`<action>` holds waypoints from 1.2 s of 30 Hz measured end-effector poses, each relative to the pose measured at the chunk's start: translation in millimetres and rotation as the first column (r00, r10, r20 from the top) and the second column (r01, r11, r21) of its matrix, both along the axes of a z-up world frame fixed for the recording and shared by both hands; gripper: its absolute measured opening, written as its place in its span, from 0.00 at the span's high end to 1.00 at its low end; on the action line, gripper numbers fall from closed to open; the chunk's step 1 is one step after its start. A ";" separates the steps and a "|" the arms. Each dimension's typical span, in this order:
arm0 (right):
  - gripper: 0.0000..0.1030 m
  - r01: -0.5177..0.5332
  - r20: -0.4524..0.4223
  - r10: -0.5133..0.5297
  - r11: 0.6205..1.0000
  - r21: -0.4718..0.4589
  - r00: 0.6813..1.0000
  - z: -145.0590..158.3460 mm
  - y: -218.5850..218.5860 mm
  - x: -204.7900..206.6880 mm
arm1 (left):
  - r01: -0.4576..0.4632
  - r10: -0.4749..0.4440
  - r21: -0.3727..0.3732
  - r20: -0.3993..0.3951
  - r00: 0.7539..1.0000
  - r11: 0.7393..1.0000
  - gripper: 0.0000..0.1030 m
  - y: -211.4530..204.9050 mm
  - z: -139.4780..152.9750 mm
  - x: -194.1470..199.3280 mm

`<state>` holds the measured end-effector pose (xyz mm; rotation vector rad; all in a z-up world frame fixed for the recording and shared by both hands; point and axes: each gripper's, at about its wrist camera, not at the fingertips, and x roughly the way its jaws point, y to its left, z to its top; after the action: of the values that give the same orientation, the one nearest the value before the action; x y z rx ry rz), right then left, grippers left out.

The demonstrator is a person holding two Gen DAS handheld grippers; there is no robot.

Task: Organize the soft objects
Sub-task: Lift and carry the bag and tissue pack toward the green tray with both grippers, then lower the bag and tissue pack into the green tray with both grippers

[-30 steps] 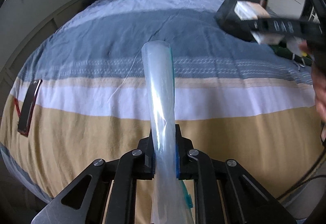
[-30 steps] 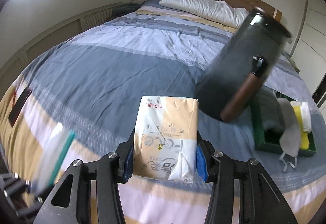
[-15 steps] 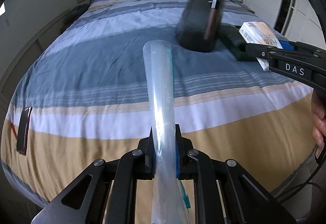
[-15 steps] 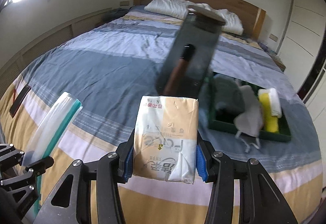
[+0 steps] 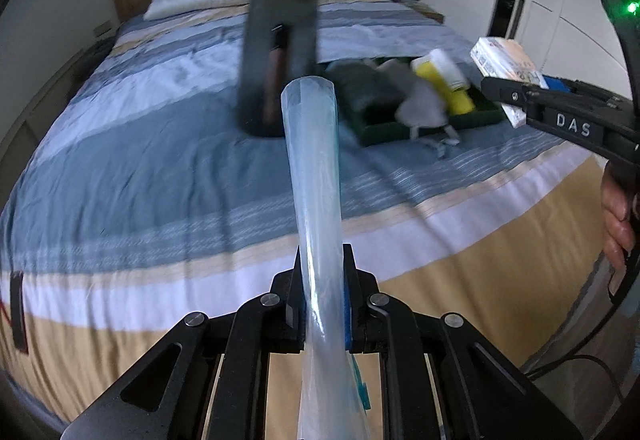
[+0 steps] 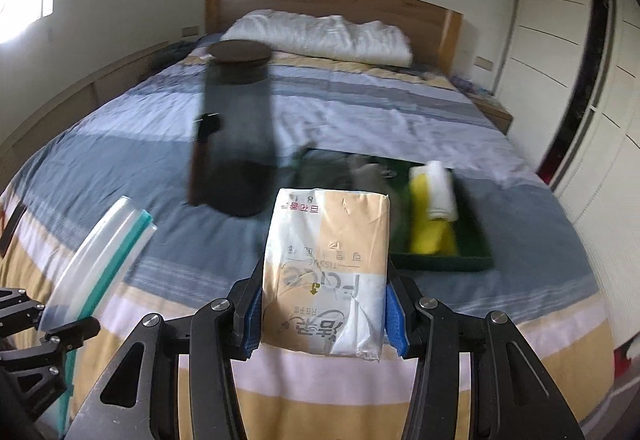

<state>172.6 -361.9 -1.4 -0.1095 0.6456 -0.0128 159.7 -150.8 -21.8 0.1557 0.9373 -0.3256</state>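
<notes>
Left gripper [image 5: 325,304] clamped tight on clear zip bag [image 5: 316,176], teal-edged, standing stiffly forward. Right gripper [image 6: 324,314] part-open, gripping tan-and-white tissue pack [image 6: 328,264], wrapper creased.

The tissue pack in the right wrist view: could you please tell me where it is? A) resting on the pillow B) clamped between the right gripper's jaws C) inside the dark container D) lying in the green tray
B: the tissue pack sits pinched between the blue pads of the right gripper, above the bed and short of the green tray.

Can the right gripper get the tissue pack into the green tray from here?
Probably yes. The right gripper, shut on the tissue pack, has open air between it and the green tray. The dark jar stands left of that path.
</notes>
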 end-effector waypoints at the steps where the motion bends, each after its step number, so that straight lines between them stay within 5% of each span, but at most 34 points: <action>1: 0.54 0.011 0.002 -0.011 1.000 -0.005 1.000 1.0 -7.7 -0.3 | 0.012 -0.012 -0.013 -0.002 1.000 1.000 0.90 -11.0 3.2 5.4; 19: 0.53 0.077 0.039 -0.078 0.997 0.024 0.996 13.3 -112.1 69.7 | 0.037 -0.032 -0.151 0.036 0.999 0.988 0.90 -151.3 38.5 146.6; 36: 0.53 0.018 -0.036 -0.016 0.998 0.053 0.999 -38.6 -141.2 187.4 | -0.093 0.088 -0.117 -0.047 0.995 0.989 0.90 -175.2 -18.4 238.3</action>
<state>360.0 -503.1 -40.1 -0.0528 0.6814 -0.0105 397.9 -326.0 -40.2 -0.0032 0.9600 -0.3013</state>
